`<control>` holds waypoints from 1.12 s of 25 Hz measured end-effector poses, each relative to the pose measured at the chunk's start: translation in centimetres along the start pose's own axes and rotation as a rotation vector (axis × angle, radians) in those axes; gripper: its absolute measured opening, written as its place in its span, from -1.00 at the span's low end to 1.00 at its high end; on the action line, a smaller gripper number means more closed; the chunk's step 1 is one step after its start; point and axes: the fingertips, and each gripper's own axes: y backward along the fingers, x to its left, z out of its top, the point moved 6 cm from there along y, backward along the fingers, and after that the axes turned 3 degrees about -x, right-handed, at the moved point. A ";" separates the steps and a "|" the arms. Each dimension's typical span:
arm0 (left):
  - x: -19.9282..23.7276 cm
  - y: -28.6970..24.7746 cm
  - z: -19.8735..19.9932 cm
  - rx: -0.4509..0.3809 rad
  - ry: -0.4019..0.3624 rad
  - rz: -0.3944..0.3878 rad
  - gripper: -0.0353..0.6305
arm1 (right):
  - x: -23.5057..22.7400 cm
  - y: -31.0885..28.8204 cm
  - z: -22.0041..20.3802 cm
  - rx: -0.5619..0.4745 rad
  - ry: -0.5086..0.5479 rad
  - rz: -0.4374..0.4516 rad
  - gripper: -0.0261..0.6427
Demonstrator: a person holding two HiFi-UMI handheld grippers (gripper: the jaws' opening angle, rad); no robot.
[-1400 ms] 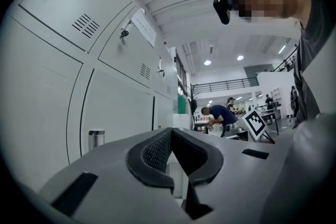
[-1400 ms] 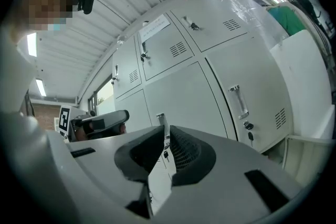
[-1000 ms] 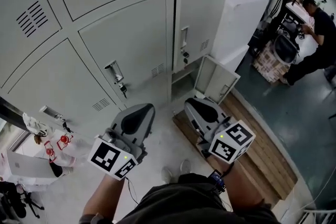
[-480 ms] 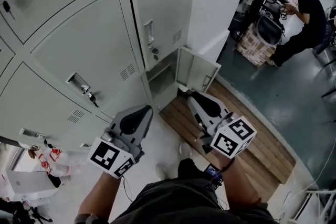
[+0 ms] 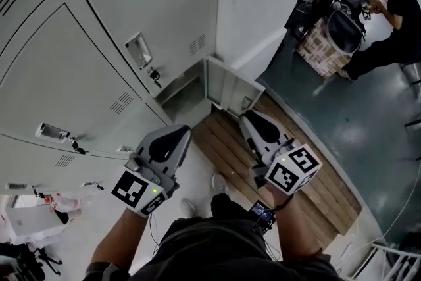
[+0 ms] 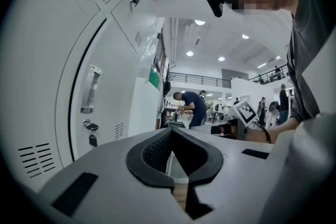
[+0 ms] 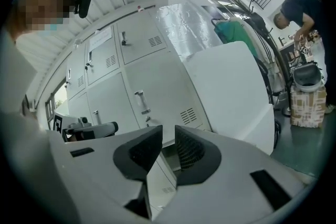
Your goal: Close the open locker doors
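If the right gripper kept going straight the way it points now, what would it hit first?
Most likely the open locker door at floor level: the right gripper points at it, jaws slightly apart and empty. Depth is hard to judge.

The tall pale grey metal lockers point(image 5: 151, 3) and their small open door point(image 5: 227, 85) match. The slatted wooden pallet point(image 5: 329, 187) at right is brown, the smooth floor point(image 5: 375, 128) beyond dark teal-grey. The light grey left gripper point(image 5: 177, 133) and right gripper point(image 5: 250, 118) bear white cubes with black square markers.
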 end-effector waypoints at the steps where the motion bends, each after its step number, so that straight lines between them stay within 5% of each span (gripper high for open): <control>1: 0.0 -1.1 -0.2 0.002 0.000 0.003 -0.87 | -1.2 -0.1 0.1 0.003 0.000 -0.001 -0.82; 13: -0.2 -10.3 -2.6 0.037 0.020 0.019 -0.87 | -13.6 -1.5 -1.8 0.103 -0.034 -0.027 -0.71; 28: 0.9 -17.6 -6.3 0.142 0.055 -0.019 -0.87 | -20.7 -3.1 -4.9 0.165 -0.054 -0.072 -0.65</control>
